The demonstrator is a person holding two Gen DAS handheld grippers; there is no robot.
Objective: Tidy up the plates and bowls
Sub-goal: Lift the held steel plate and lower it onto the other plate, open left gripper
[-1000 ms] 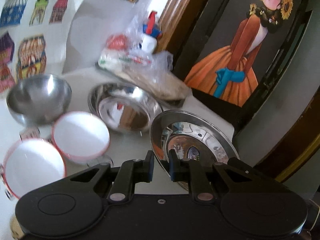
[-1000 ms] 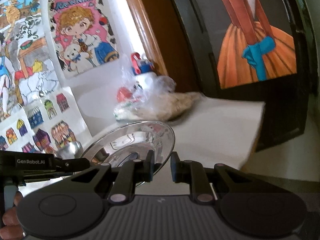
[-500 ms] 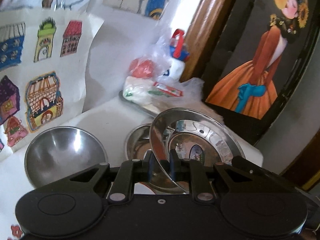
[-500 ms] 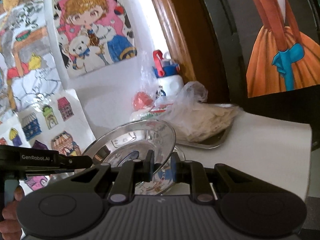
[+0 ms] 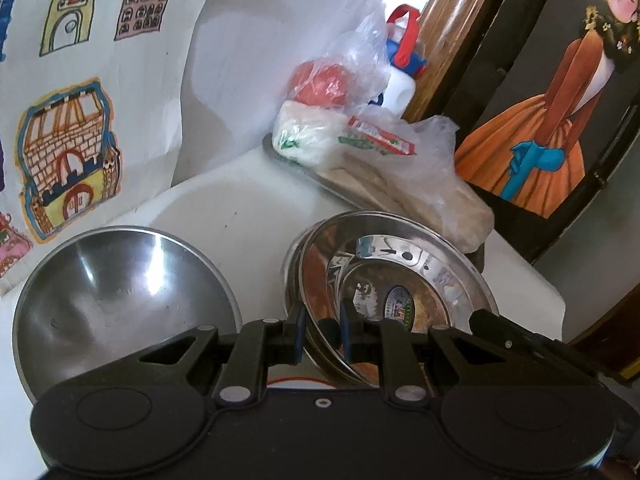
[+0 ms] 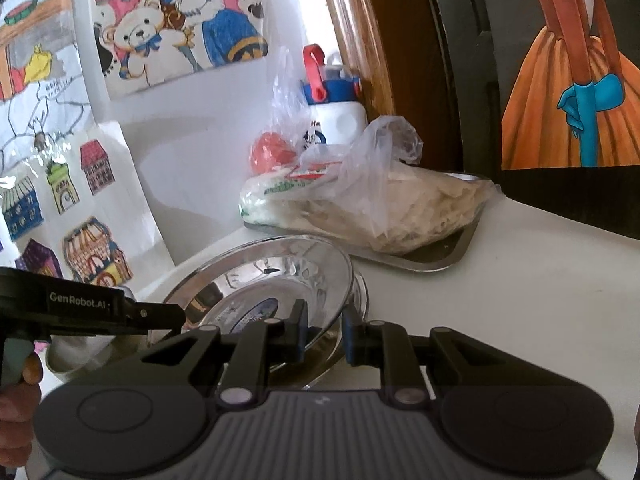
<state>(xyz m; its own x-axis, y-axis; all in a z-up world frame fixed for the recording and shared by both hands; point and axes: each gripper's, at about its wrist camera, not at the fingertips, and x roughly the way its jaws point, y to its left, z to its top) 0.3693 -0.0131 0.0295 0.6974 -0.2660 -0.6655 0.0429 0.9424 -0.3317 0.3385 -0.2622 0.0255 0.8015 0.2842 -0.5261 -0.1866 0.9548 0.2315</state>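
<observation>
Left hand-held gripper [image 5: 322, 334] was nearly closed, pads clamping the steel plate [image 5: 400, 280] at its near rim; right hand-held gripper [image 6: 324, 330] pinched the opposite rim, jaws equally narrow. Plate sat tilted over a second steel dish [image 6: 360, 292] on the white tabletop [image 5: 248, 200]. Empty steel bowl [image 5: 120, 292] lay left of the left hand-held gripper; bagged food [image 6: 380, 200] ahead on a tray [image 6: 440, 260].

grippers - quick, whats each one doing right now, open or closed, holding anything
Left gripper: closed on the rim of the steel plate.
Right gripper: closed on the opposite rim of the same plate, over a steel bowl.
</observation>
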